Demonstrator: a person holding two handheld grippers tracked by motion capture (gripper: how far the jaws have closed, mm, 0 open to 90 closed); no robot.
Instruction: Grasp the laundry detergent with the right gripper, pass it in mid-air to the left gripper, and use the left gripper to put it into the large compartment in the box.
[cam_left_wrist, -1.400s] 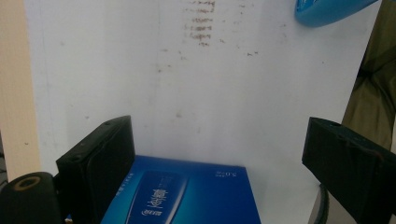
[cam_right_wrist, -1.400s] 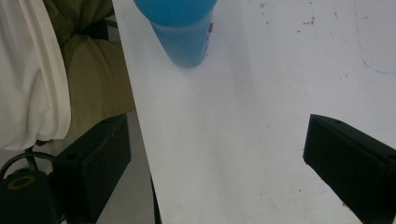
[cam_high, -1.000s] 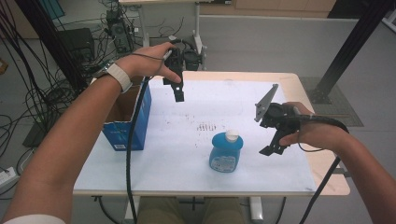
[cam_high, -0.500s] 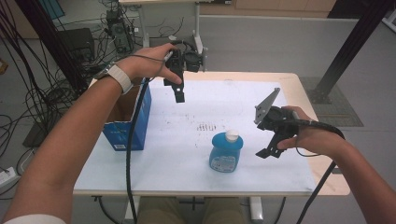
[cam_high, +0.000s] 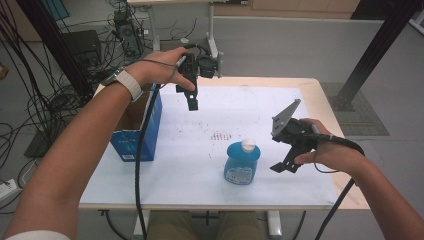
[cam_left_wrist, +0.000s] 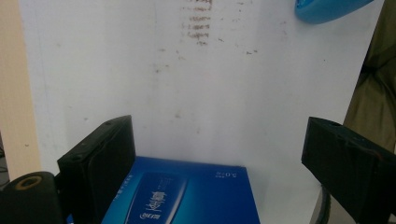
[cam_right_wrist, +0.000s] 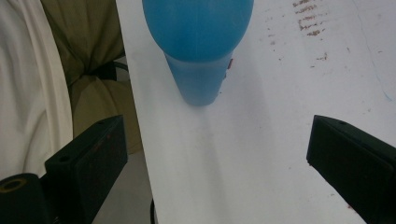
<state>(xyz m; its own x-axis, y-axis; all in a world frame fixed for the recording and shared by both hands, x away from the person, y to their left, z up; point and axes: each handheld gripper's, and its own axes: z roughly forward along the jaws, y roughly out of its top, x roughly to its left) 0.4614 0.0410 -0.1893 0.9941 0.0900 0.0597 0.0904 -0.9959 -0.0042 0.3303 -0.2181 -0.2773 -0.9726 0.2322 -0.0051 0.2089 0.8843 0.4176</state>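
I work over a rectangular table topped with a white sheet, its pale wooden edge showing at the far and right sides. I take the squat translucent blue plastic bottle with a white cap as my landmark: it stands upright on the sheet toward the near edge of the table.

Left of the bottle and well apart from it, an open blue cardboard box stands at the table's left edge. Just beyond the bottle a patch of small brown marks stains the sheet.

My left gripper hangs in the air beyond the bottle and to its left, near the box's far corner, pointing down. Its jaws stand wide apart with nothing between them; in the left gripper view they frame bare sheet and the box's blue top.

My right gripper hovers just right of the bottle, not touching it. Its jaws are also spread wide and empty, and in the right gripper view the bottle sits ahead of them, beyond the tips.
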